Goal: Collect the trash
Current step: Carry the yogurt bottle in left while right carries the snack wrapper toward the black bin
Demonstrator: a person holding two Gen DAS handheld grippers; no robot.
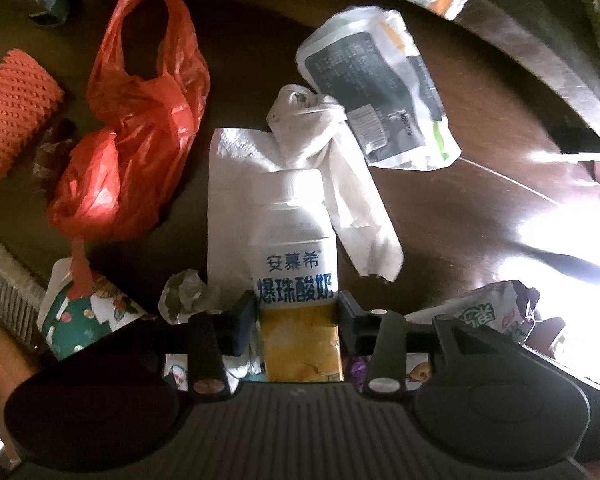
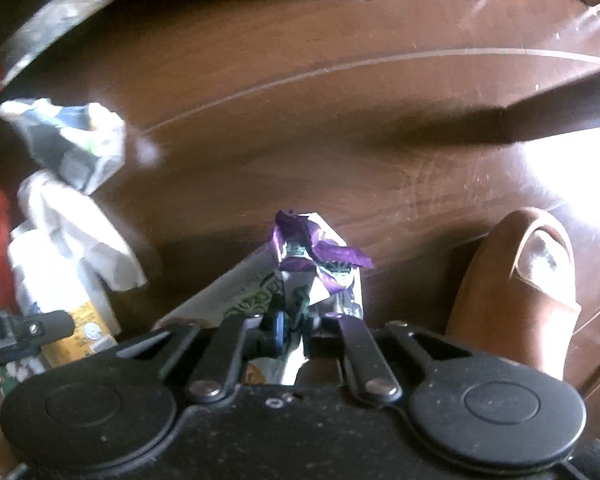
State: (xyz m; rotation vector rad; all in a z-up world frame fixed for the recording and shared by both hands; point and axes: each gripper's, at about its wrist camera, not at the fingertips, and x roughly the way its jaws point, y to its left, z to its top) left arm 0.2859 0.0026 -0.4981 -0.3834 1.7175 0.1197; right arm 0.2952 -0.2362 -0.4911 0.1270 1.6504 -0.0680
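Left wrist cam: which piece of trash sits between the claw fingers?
The yogurt bottle, white with blue lettering and a yellow base, lies between the left claw fingers. The red plastic bag, tissue and grey wrapper lie clear, farther out.

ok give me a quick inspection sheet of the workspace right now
surface: dark wooden floor, glare at right
job's things: yogurt bottle lying on white paper towels; purple wrapper; red plastic bag; black-and-white pouch; orange foam net; patterned paper cup
clutter: small crumpled paper beside the cup
grippers: left gripper fingers against the bottle's sides; right gripper shut on the purple wrapper
cables: nothing seen
surroundings: metal furniture frame; brown slipper near the right gripper
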